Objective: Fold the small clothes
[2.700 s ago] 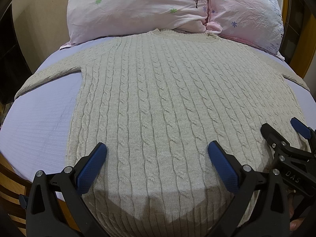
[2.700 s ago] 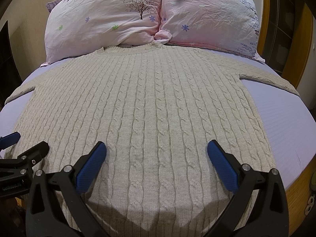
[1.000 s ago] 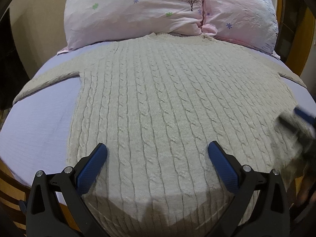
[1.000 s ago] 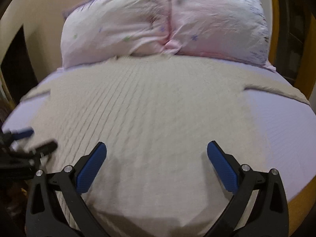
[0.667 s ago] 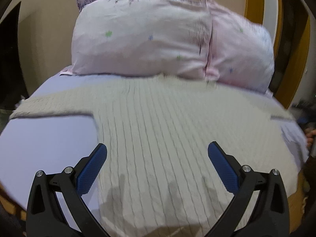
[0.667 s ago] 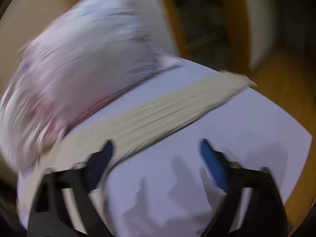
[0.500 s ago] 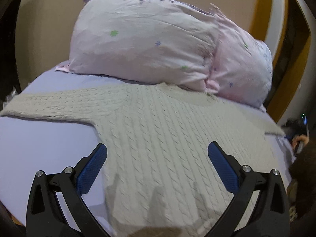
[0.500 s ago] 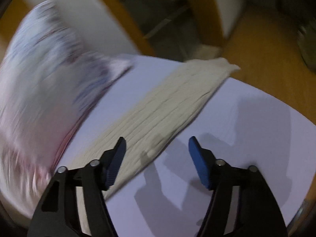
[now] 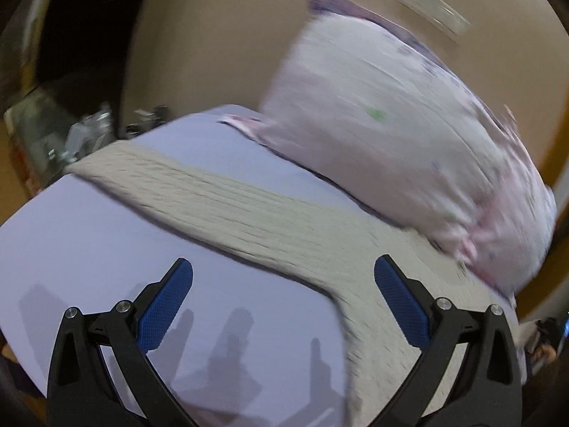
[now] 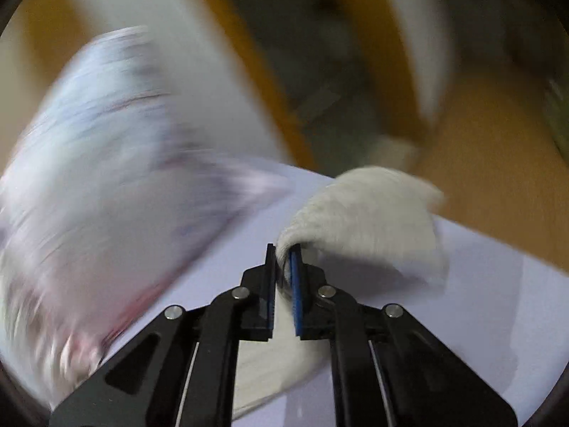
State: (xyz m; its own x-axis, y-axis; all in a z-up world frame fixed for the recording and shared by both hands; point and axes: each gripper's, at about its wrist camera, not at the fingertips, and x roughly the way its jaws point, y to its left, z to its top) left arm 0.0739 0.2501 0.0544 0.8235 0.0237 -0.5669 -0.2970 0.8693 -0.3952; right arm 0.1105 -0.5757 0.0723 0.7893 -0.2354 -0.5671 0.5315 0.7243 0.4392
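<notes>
A beige cable-knit sweater lies flat on a lilac bed sheet (image 9: 89,242). In the left wrist view its left sleeve (image 9: 213,199) runs from the far left toward the body at the lower right. My left gripper (image 9: 282,306) is open and empty, hovering over bare sheet just below that sleeve. In the right wrist view my right gripper (image 10: 283,267) is shut on the sweater's right sleeve (image 10: 370,213) near its cuff, and the cuff end bunches up beyond the pads. The view is blurred.
Two pink floral pillows (image 9: 391,142) lie at the head of the bed, also blurred in the right wrist view (image 10: 89,178). A wooden bed frame (image 10: 259,71) and floor (image 10: 498,149) lie beyond the sheet edge. Clutter (image 9: 85,131) sits past the bed's far left corner.
Both grippers left the sweater's hem. The left swung toward the left sleeve, still open. The right moved to the right sleeve and closed on it near the cuff.
</notes>
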